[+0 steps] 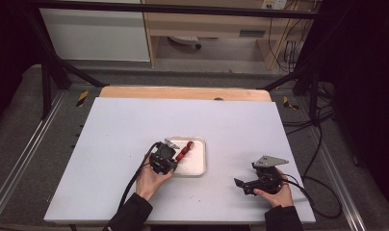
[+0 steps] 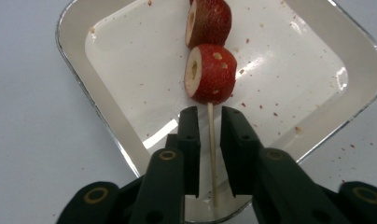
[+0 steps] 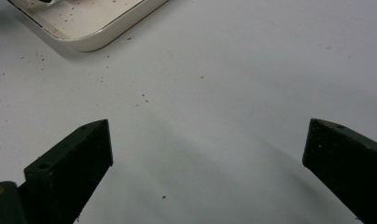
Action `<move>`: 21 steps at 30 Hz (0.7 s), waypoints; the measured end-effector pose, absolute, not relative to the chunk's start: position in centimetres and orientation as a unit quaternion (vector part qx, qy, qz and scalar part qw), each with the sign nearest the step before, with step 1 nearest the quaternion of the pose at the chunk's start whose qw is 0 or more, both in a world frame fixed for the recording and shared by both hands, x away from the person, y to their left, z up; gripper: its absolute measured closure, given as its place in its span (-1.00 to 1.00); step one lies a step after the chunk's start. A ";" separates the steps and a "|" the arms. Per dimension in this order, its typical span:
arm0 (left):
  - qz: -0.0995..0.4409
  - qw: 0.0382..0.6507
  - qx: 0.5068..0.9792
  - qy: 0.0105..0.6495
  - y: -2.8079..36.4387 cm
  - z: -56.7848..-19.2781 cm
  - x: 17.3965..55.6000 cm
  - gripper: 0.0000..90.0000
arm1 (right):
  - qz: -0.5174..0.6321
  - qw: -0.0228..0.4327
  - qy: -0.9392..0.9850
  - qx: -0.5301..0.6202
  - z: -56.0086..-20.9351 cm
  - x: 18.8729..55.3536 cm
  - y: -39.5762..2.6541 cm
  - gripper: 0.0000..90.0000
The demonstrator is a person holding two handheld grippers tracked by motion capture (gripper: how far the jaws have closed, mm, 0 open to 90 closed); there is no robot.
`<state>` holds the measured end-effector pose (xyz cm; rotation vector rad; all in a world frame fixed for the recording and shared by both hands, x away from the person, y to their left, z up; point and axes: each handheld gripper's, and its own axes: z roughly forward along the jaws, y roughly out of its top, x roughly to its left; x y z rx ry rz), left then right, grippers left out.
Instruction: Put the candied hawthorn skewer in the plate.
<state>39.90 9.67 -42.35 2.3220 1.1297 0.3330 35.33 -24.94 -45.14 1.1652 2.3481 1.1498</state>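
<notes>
A thin wooden skewer [image 2: 210, 140] threaded with red fruit pieces [image 2: 210, 74] lies in a white tray [image 2: 107, 121]. In the high view the fruit [image 1: 185, 150] rests at the tray's [image 1: 198, 166] left part. My left gripper [image 2: 210, 112] straddles the bare end of the stick just below the lowest fruit piece; its jaws stand slightly apart with a gap on each side of the stick, so it is open. My right gripper [image 3: 207, 140] hovers wide open over bare table, nothing between its jaws. It sits [image 1: 240, 184] to the tray's right, near the front edge.
The white table top [image 1: 135, 125] carries small red crumbs around the tray corner [image 3: 84, 39]. A wooden strip [image 1: 183, 92] runs along the table's far edge. Black cables trail from both grippers toward the front and right.
</notes>
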 end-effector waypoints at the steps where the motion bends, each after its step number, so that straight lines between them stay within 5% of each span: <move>1: 0.124 0.273 0.859 0.415 9.8 -42.2 39.8 0.63 | 0.398 0.139 0.812 0.404 -45.1 35.3 -24.9 -0.95; 12: 0.117 0.326 0.865 0.364 11.5 -40.5 38.9 -0.19 | 0.405 0.139 0.806 0.409 -44.9 35.3 -25.1 -0.96; 21: 0.119 0.340 0.865 0.350 14.5 -40.1 37.7 -0.60 | 0.409 0.138 0.804 0.410 -44.7 35.4 -25.2 -0.97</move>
